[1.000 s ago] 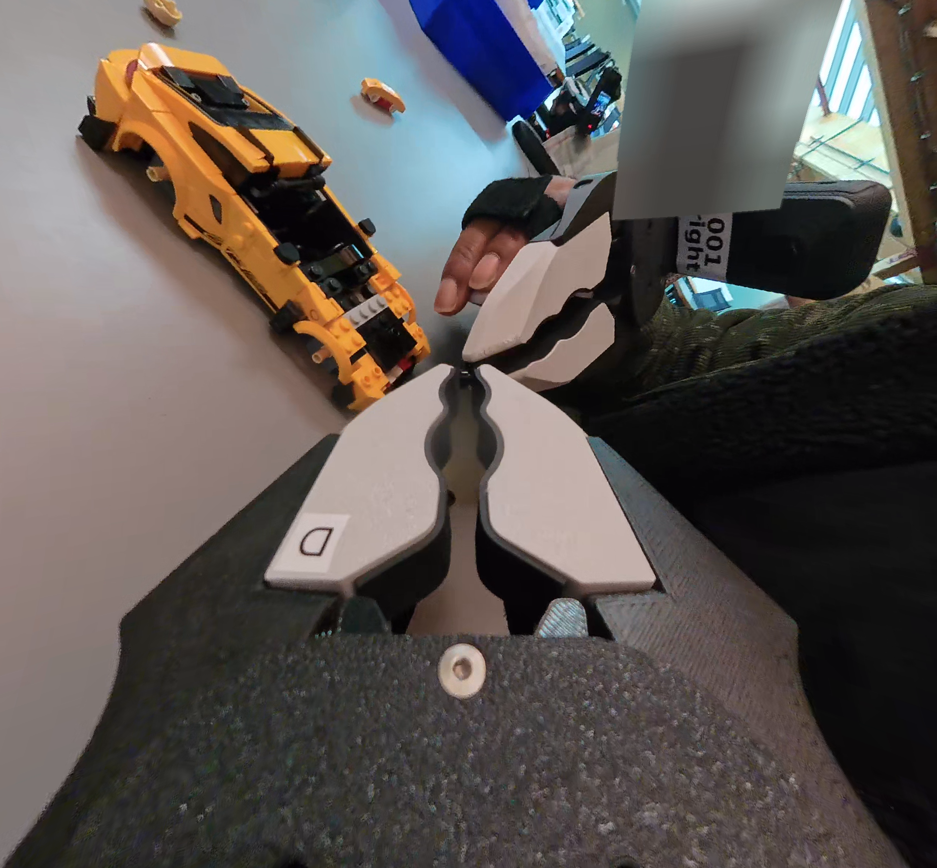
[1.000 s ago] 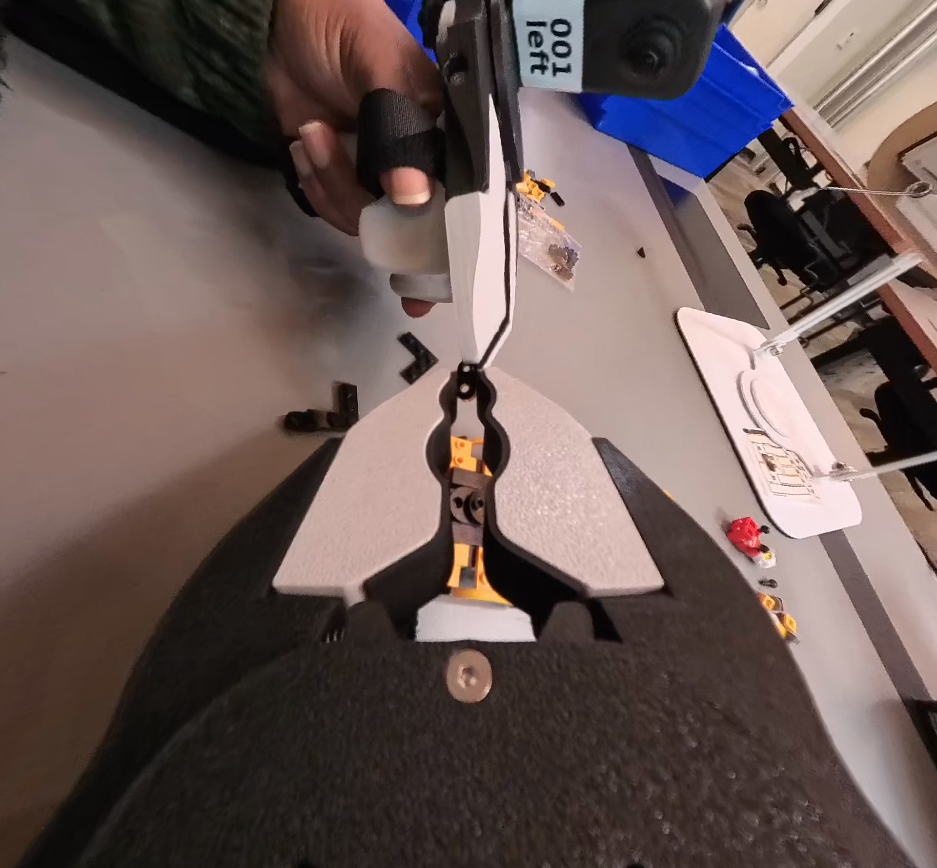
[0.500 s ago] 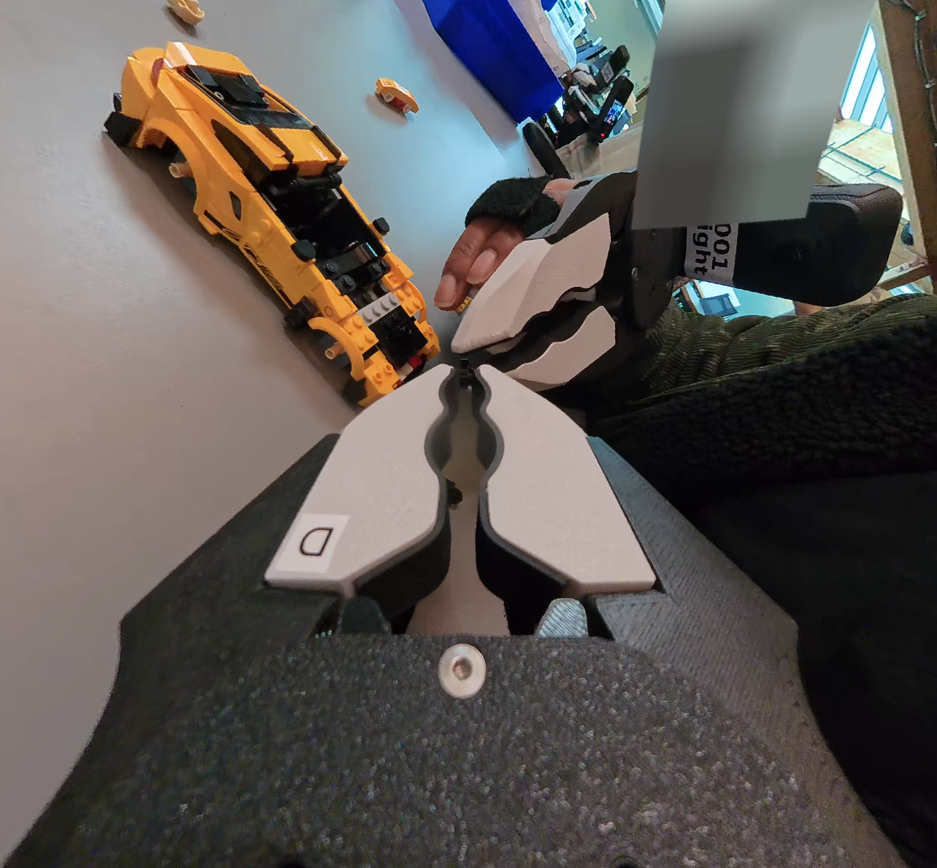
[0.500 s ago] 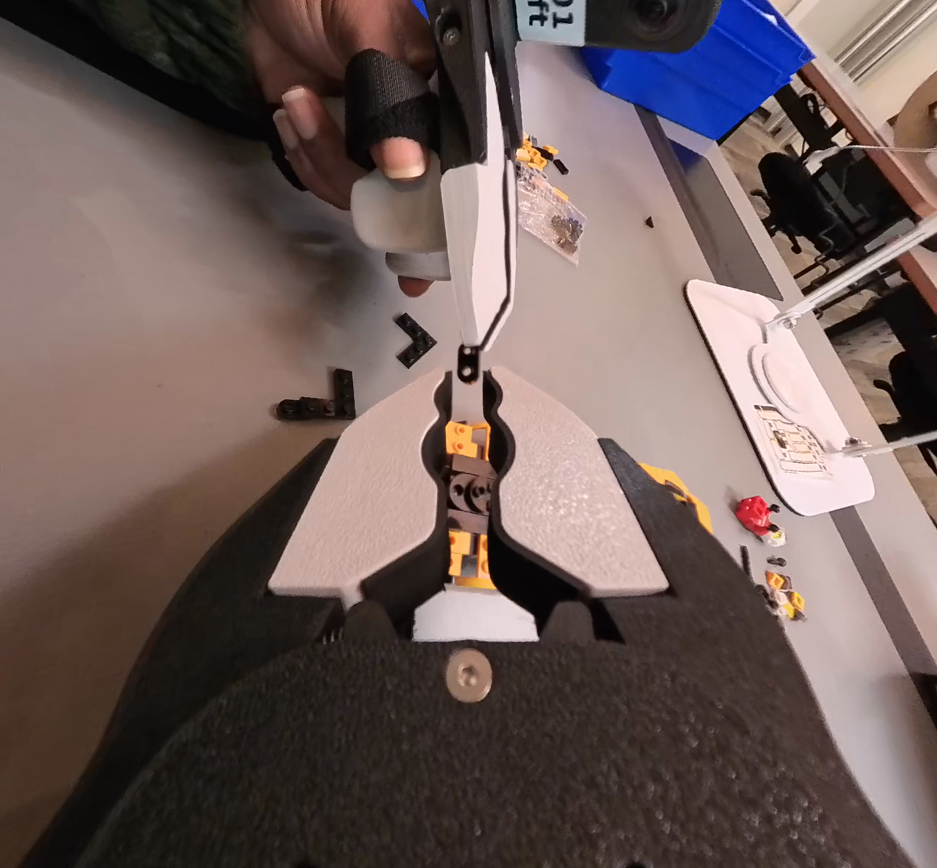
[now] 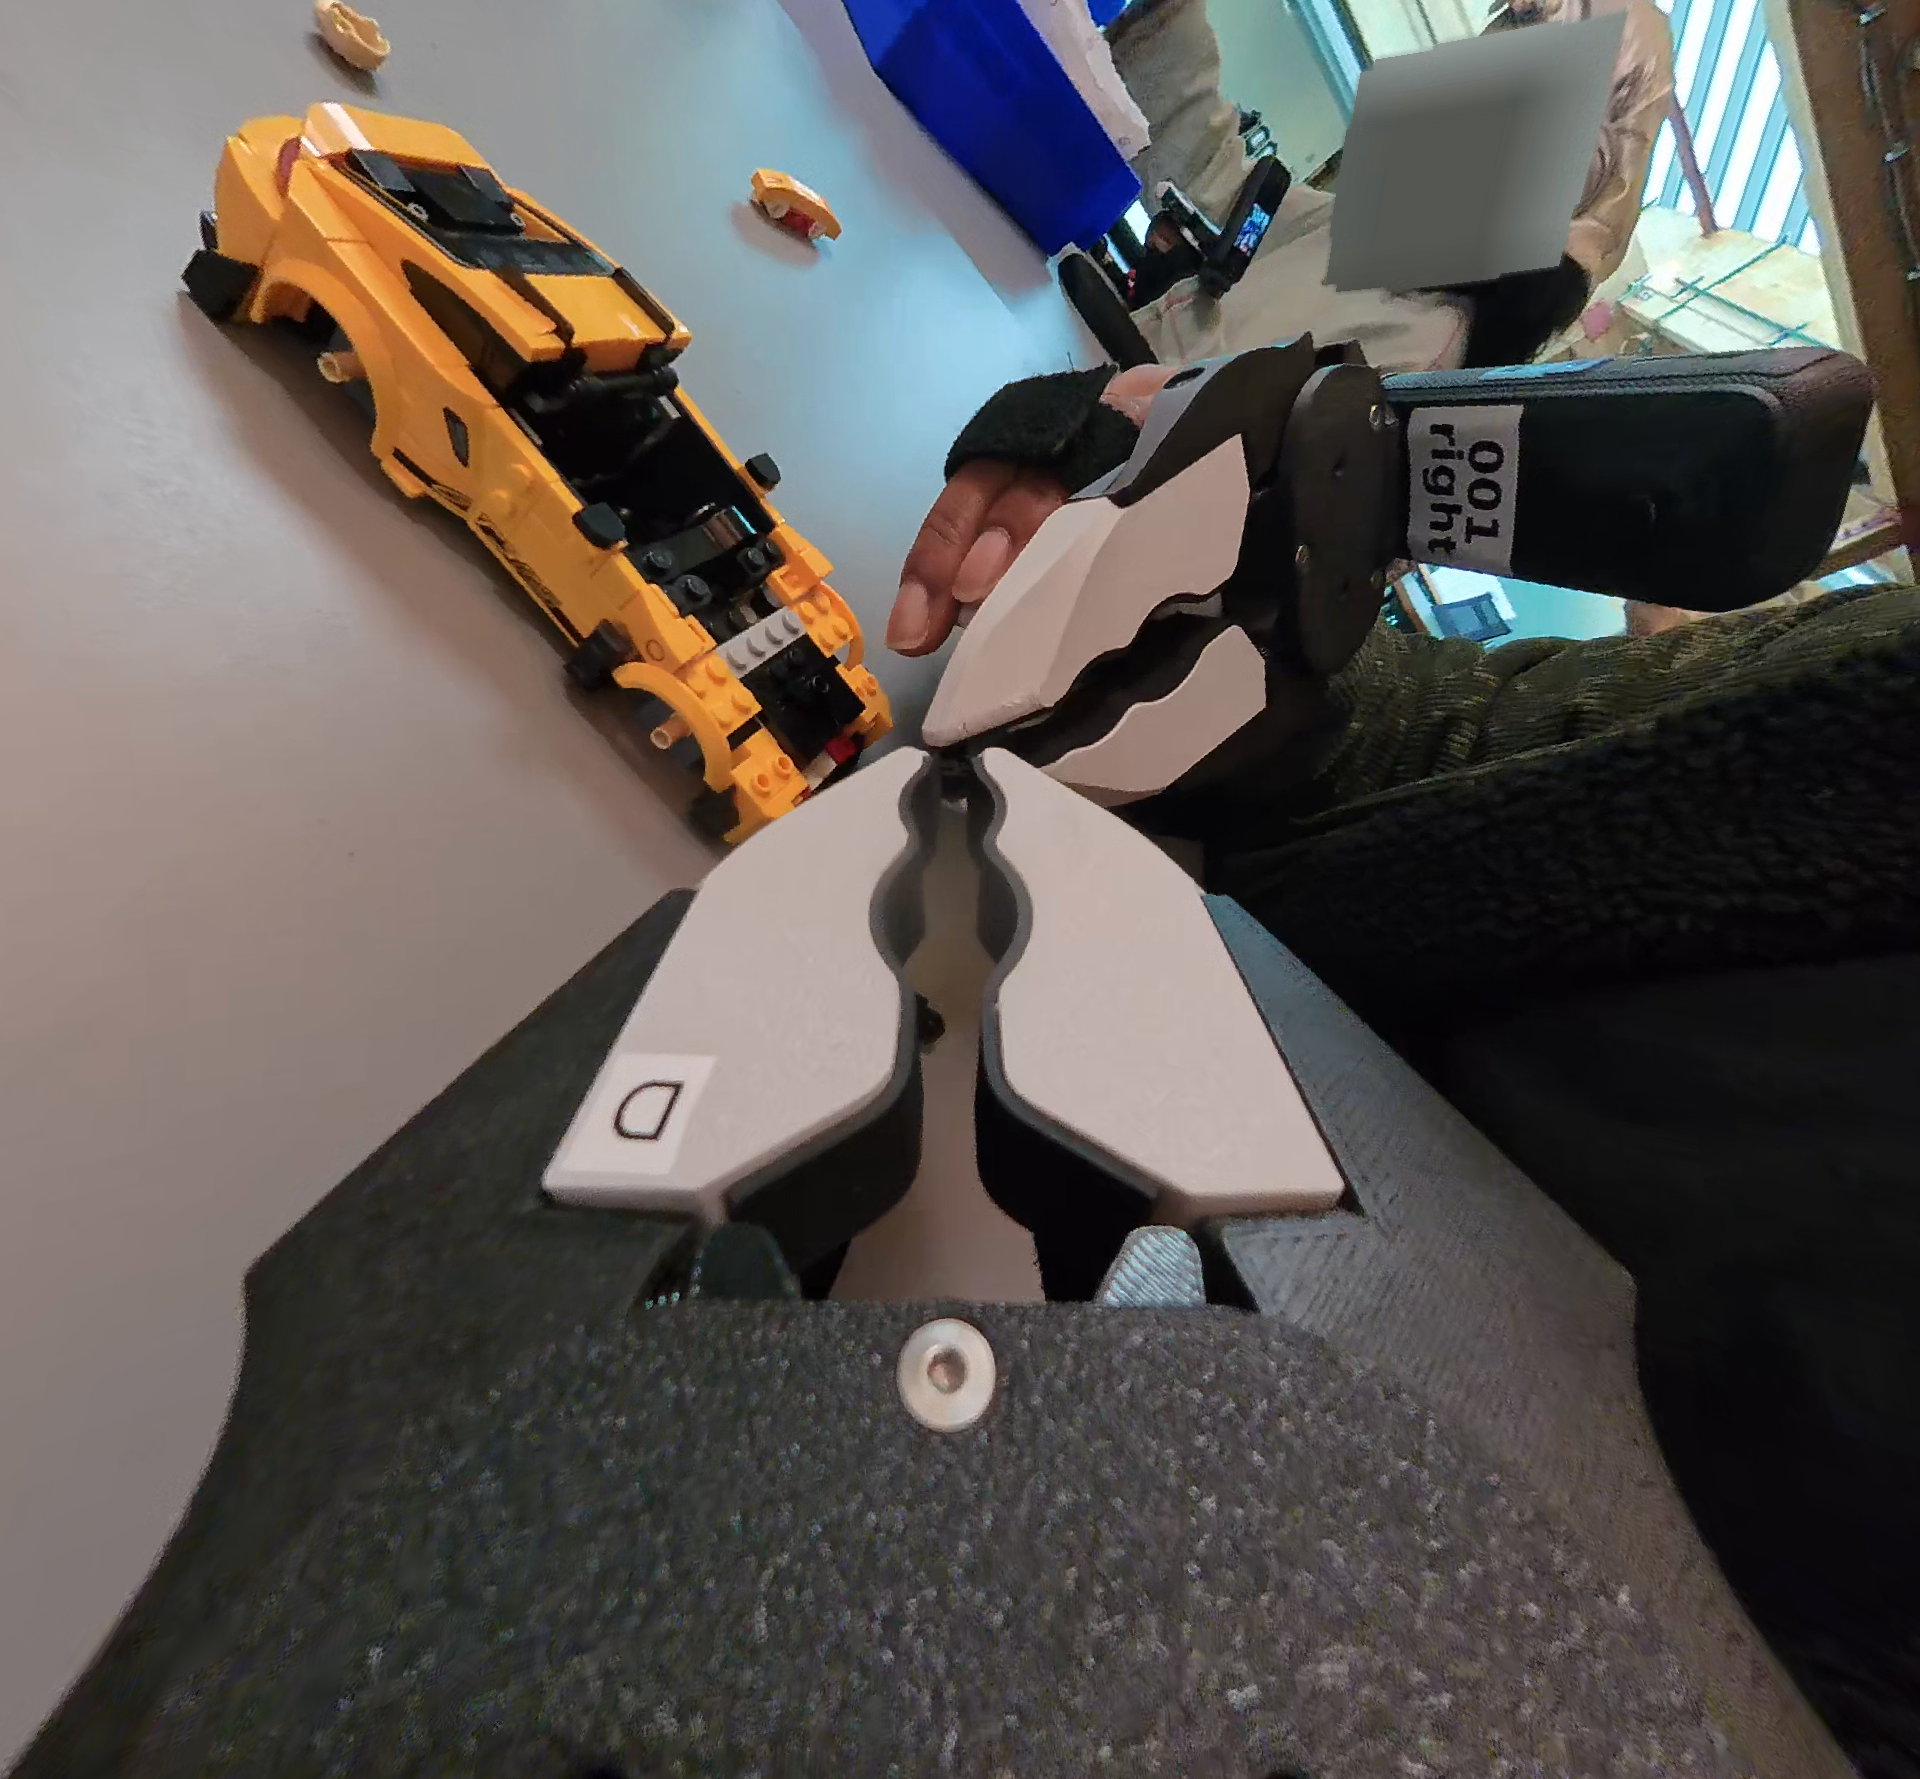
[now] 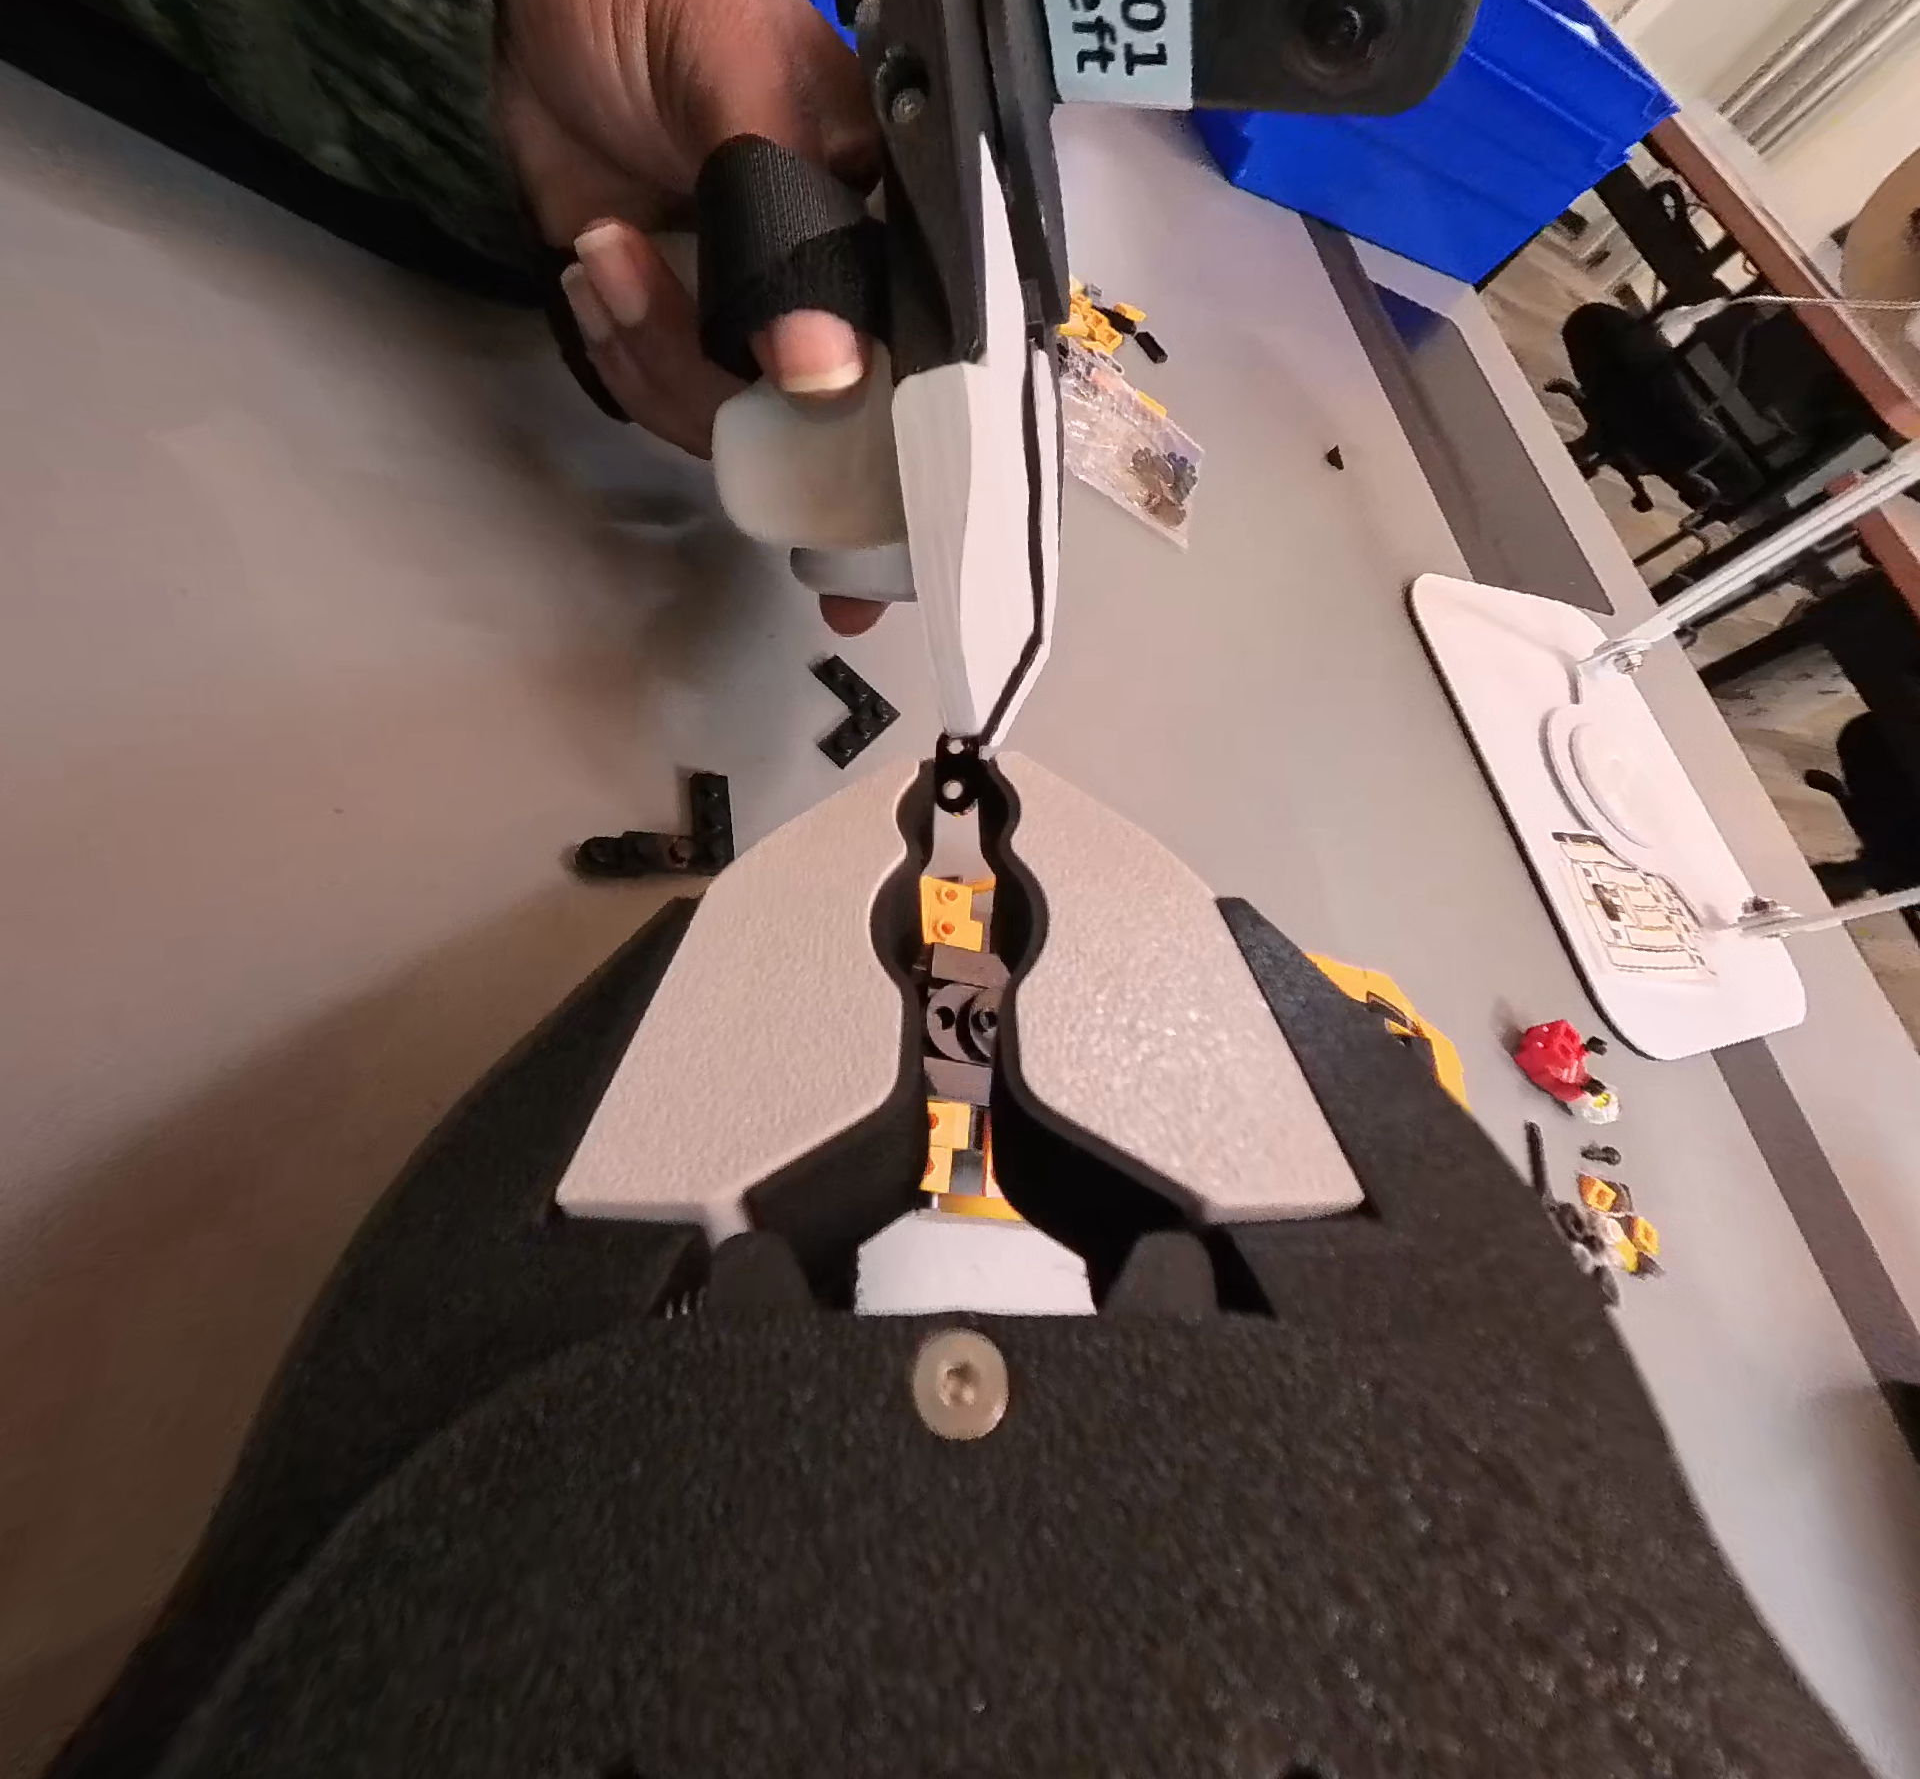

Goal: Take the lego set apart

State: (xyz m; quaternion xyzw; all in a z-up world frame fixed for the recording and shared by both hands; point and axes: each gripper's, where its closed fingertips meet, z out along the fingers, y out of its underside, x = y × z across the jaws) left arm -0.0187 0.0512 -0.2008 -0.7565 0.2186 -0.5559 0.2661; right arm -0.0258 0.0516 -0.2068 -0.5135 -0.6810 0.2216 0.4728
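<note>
The two grippers meet tip to tip over the grey table (image 5: 260,898), sharing one tiny black piece (image 6: 956,779). The left gripper (image 5: 948,773) has its fingers drawn nearly together, pinching the top of that piece. In the right wrist view it comes down from above, and the right gripper (image 6: 961,789) nips the same piece from below with its tips almost touching. A second ago the piece sat snug between both pairs of tips; now it shows longer, with a small hole visible.

The yellow lego car (image 5: 520,441) lies on the table just left of the left gripper's tips, its roof off and black inner parts showing. In the left wrist view it sits nearer and lower in the frame than a second ago, so this gripper has shifted slightly toward it. A block of yellow and black lego (image 6: 956,1012) shows through the gap behind the right gripper's fingers, more of it visible than before.

Two black L-shaped plates (image 6: 857,711) lie on the table left of the pinched piece. A clear bag of parts (image 6: 1132,467) lies beyond it, a white board (image 6: 1507,690) off to its right, and a small red piece (image 6: 1553,1054) by the board's near end.
</note>
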